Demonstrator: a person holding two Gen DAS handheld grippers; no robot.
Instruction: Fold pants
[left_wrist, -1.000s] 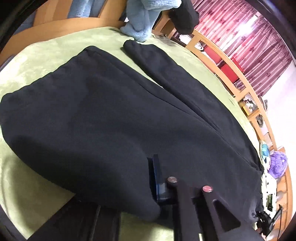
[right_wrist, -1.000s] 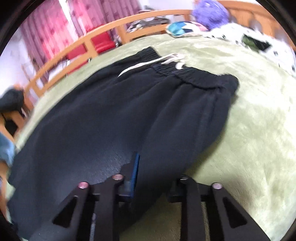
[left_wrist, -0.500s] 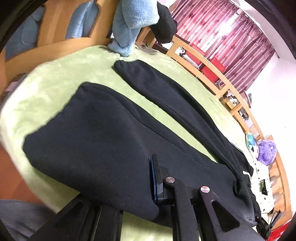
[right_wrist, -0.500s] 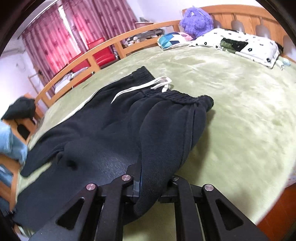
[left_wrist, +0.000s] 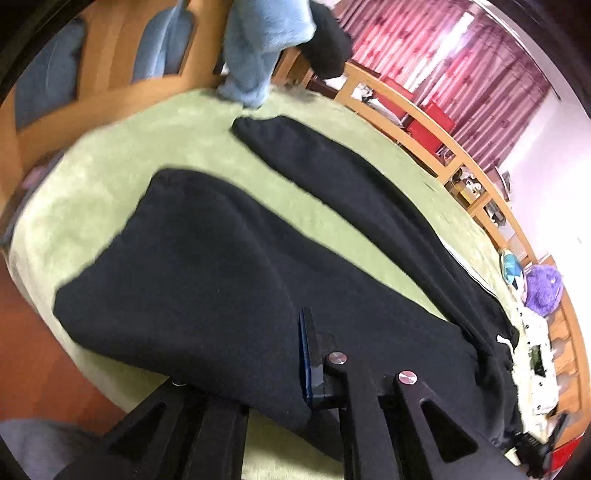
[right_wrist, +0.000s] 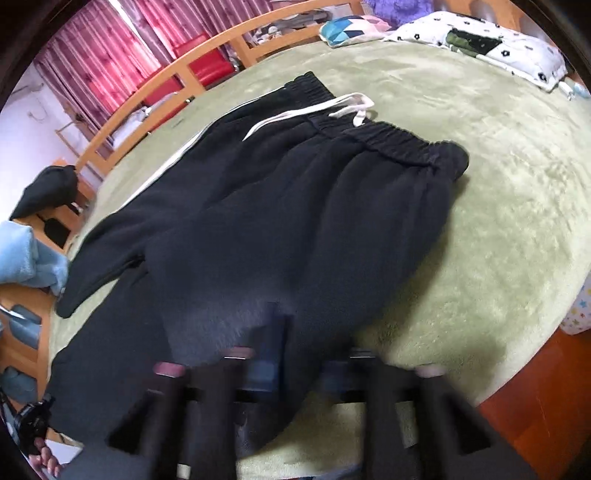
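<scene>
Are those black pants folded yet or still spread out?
Still spread: the black pants lie open on the green blanket, legs apart, no fold visible.

Measured against the pants, the left gripper is showing at their near edge as matte black angular linkage arms, each cut through with a triangular opening. Two round silver pivot screws are sitting on the arm nearest the cloth. One finger is showing as a thin black plate with a blue pad face along its edge. The right gripper, again at the near edge of the pants, is blurring heavily; it is appearing to share the same black arms, four pale round screws and a bluish pad, though the details are smearing.
</scene>
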